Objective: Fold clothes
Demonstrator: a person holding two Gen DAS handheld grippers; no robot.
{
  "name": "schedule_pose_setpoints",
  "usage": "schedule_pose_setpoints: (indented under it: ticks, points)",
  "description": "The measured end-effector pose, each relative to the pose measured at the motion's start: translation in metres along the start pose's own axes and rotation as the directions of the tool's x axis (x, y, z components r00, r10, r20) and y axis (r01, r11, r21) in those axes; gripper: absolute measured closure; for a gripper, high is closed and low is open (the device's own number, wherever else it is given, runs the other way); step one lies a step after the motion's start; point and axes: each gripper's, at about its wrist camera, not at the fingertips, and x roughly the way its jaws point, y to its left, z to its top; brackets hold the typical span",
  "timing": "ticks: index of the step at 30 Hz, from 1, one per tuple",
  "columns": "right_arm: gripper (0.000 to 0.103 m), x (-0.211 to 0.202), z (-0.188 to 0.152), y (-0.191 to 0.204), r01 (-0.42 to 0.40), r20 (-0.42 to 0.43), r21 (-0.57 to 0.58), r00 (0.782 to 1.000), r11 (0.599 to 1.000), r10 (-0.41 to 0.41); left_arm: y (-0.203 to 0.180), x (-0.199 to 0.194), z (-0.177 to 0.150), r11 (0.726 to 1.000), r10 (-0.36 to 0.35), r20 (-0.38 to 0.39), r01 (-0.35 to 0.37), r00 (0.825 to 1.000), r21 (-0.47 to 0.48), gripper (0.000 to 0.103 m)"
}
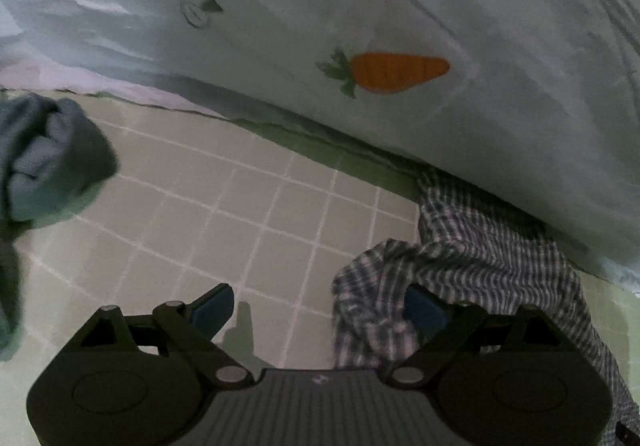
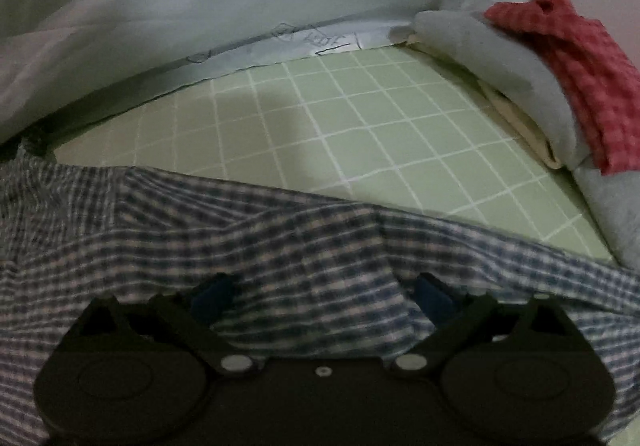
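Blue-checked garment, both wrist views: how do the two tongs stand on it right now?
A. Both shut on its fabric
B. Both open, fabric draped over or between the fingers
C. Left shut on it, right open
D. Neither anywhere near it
B: the left tongs and right tongs both gape wide, with the blue-checked garment draped across their fingers, not pinched.

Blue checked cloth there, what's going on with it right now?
A person with a tool in each hand is working on the blue checked garment, spread over a green grid-patterned sheet. The right tool is open with the cloth bunched between its fingers. The left tool is open too; cloth drapes over one finger, bare sheet shows in the gap. Neither has clamped. A red checked cloth lies on folded items off to the side.
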Motion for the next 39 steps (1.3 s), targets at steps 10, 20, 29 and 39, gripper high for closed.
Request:
schedule_pose_setpoints:
  ticks: [10,20,29,39]
  points:
    - [0.092,-0.023,0.010,0.020,0.024,0.114,-0.161,0.993,0.987,-0.006,-0.009,0.015,0.005,0.997,-0.046,0.010,0.047,0.999,-0.061,0.098]
    - [0.094,-0.072,0.043,-0.009,0.137,0.302,-0.102,0.948,0.985,-0.100,-0.036,-0.009,0.014,0.999,0.001,0.100,0.003,0.995,-0.042,0.100]
    - [0.094,-0.013,0.022,-0.012,0.139,0.183,-0.110,0.976,0.984,-0.118,-0.046,0.028,0.008,0.997,0.078,0.033,-0.078,0.996,-0.008,0.100]
    - [0.091,0.011,0.017,-0.012,0.150,0.108,-0.126,0.985,0.981,-0.136,-0.059,0.032,0.006,0.985,0.108,0.046,-0.113,0.993,0.129,0.059]
